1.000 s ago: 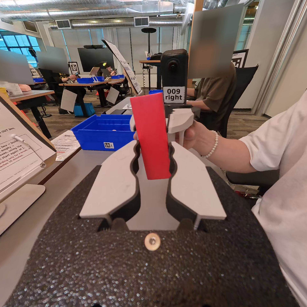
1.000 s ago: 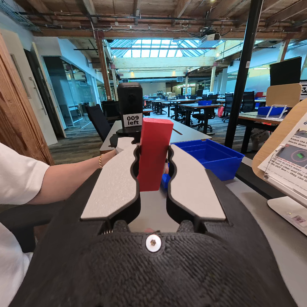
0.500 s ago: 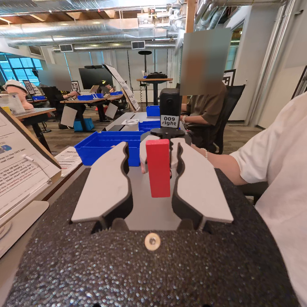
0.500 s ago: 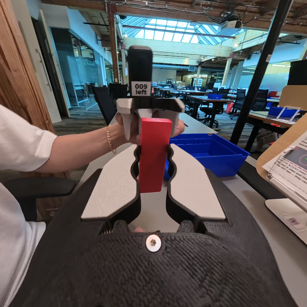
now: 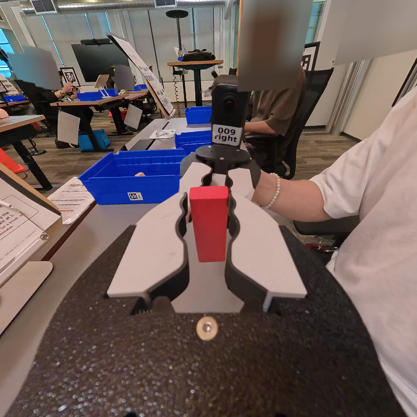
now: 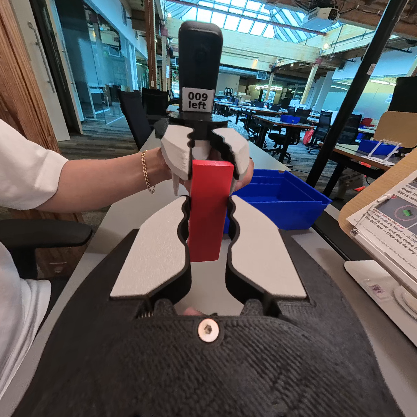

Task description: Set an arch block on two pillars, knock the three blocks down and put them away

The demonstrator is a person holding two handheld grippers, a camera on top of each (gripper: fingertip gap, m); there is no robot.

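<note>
A red block [image 5: 209,225] stands upright between both grippers, which face each other above a grey table [image 5: 94,225]. My left gripper [image 5: 207,203] has its fingers closed against the block's sides. My right gripper [image 6: 207,203] is shut on the same red block [image 6: 208,214]. In the left wrist view the right gripper [image 5: 217,180] shows just behind the block's top. In the right wrist view the left gripper [image 6: 209,171] shows with its fingers flanking the block's top end. A person's hands hold both grippers.
A blue bin [image 5: 126,182] holding a small tan block [image 5: 140,174] sits on the table beyond the left gripper. Another blue bin [image 6: 282,203] sits beyond the right gripper. A stand with instruction sheets [image 5: 20,225] [image 6: 388,214] is alongside. A seated person [image 5: 277,108] is behind. The tips of both grippers are at nearly the same place.
Half a second ago my left gripper was open and back from the block, which the right gripper held. The left gripper has now come forward and closed on the block again.
</note>
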